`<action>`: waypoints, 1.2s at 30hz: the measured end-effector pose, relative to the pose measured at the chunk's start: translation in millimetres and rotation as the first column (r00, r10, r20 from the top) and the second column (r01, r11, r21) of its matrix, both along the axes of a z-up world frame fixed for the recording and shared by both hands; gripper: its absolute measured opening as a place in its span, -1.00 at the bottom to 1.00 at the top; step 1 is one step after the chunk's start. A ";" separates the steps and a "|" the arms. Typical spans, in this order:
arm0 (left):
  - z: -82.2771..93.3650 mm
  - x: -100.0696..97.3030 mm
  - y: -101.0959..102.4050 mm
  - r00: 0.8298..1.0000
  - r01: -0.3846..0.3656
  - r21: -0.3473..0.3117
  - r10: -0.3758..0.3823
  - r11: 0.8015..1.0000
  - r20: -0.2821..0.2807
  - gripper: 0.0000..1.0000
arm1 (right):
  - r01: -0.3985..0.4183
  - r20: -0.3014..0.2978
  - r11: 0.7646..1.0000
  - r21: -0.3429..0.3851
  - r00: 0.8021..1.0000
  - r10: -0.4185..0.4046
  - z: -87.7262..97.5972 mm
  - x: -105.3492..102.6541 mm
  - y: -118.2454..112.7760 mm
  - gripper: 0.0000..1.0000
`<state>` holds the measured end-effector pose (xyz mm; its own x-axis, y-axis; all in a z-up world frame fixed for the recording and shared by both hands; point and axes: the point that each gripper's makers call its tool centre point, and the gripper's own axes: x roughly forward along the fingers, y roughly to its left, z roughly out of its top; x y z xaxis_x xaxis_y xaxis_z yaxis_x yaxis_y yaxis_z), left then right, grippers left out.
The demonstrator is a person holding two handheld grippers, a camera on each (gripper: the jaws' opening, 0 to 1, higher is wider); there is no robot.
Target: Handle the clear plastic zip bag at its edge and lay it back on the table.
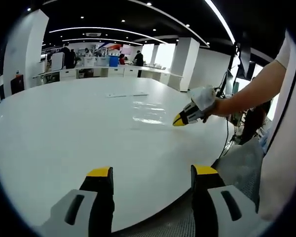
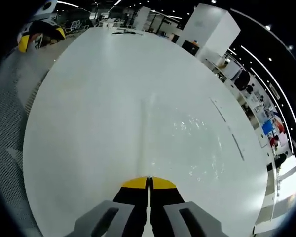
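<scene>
A: In the left gripper view, how did the left tool (image 1: pixel 151 174) stand?

B: Its two yellow-tipped jaws were set wide apart with nothing between them. It was held over the near rim of the large white counter (image 1: pixel 64 133).

A: And where did the clear plastic zip bag (image 1: pixel 149 111) lie?

B: It lay flat on the counter, toward the far right of that view, showing mainly as a glossy, reflective patch. A thin strip lay farther back on the surface, beyond the bag.

A: What was the right tool (image 1: pixel 179 120) doing?

B: Seen in the left gripper view, it reached in from the right, carried by a hand (image 1: pixel 203 98) in a white glove on a bare forearm. Its yellow tip met the bag's right-hand edge at counter level.

A: Did the right gripper view confirm a grasp?

B: There the right tool's (image 2: pixel 149 183) jaws were pressed together, and a faint crease of the bag (image 2: pixel 185 143) ran up from the tips. The jaws appeared closed on the bag's edge, the film itself being nearly invisible. The left tool (image 2: pixel 37 35) appeared at the upper left of that view, off the counter's edge.

A: What surrounded the counter?

B: White pillars, ceiling light strips, and distant desks with people standing at them.
</scene>
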<state>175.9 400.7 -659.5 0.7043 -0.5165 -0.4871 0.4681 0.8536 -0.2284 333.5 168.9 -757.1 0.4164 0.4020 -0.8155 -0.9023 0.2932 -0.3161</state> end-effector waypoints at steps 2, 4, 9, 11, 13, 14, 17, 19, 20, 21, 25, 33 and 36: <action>0.2 -0.3 -0.3 1.000 0.003 0.004 -0.003 1.000 0.002 0.23 | -0.018 0.012 1.000 -0.002 1.000 0.018 6.3 -0.9 0.3 -1.00; -0.4 -0.7 -0.2 1.000 0.007 0.004 -0.007 1.000 0.002 0.23 | -0.032 0.022 0.999 -0.006 0.999 0.032 11.0 -2.4 0.7 -1.00; -0.5 -1.5 0.1 1.000 0.016 0.008 -0.016 1.000 0.002 0.22 | -0.061 0.054 0.998 -0.001 0.997 0.061 26.1 -3.4 2.1 -1.00; -0.9 -1.3 0.3 1.000 0.020 0.009 -0.020 1.000 0.002 0.22 | -0.083 0.072 0.997 0.001 0.994 0.082 34.4 -4.7 3.7 -1.00; -0.8 -1.6 -0.2 1.000 0.024 0.010 -0.024 1.000 0.002 0.22 | -0.097 0.085 0.995 -0.003 0.992 0.097 40.9 -6.3 4.5 -1.00; -0.8 -1.9 -0.6 1.000 0.028 0.011 -0.028 1.000 0.003 0.22 | -0.105 0.094 0.994 -0.002 0.990 0.105 46.0 -7.3 5.0 -1.00; -0.4 -3.6 -2.2 0.999 0.042 0.019 -0.042 0.999 0.005 0.21 | -0.119 0.113 0.993 -0.001 0.987 0.118 56.0 -8.2 4.7 -1.00; 1.1 -4.6 -3.7 0.999 0.049 0.022 -0.049 0.999 0.008 0.20 | -0.128 0.125 0.992 -0.003 0.984 0.128 62.9 -10.0 4.8 -1.00; 2.3 -5.3 -4.6 0.999 0.053 0.025 -0.053 0.998 0.010 0.20 | -0.132 0.129 0.991 -0.002 0.983 0.131 65.6 -11.0 5.2 -1.00; 2.8 -5.8 -5.0 0.998 0.055 0.027 -0.056 0.998 0.011 0.20 | -0.141 0.138 0.990 -0.004 0.980 0.140 69.6 -11.6 5.5 -1.00; 3.8 -6.4 -4.7 0.997 0.070 0.035 -0.071 0.997 0.020 0.19 | -0.158 0.162 0.987 -0.003 0.974 0.157 84.5 -15.0 8.3 -1.00; 10.3 -3.5 -2.6 0.993 0.104 0.053 -0.107 0.993 0.043 0.18 | -0.190 0.195 0.982 0.000 0.963 0.187 109.3 -17.9 13.6 -1.00; 18.2 -3.6 -6.8 0.991 0.116 0.062 -0.119 0.991 0.053 0.17 | -0.208 0.205 0.978 0.006 0.958 0.202 119.0 -19.1 16.8 -1.00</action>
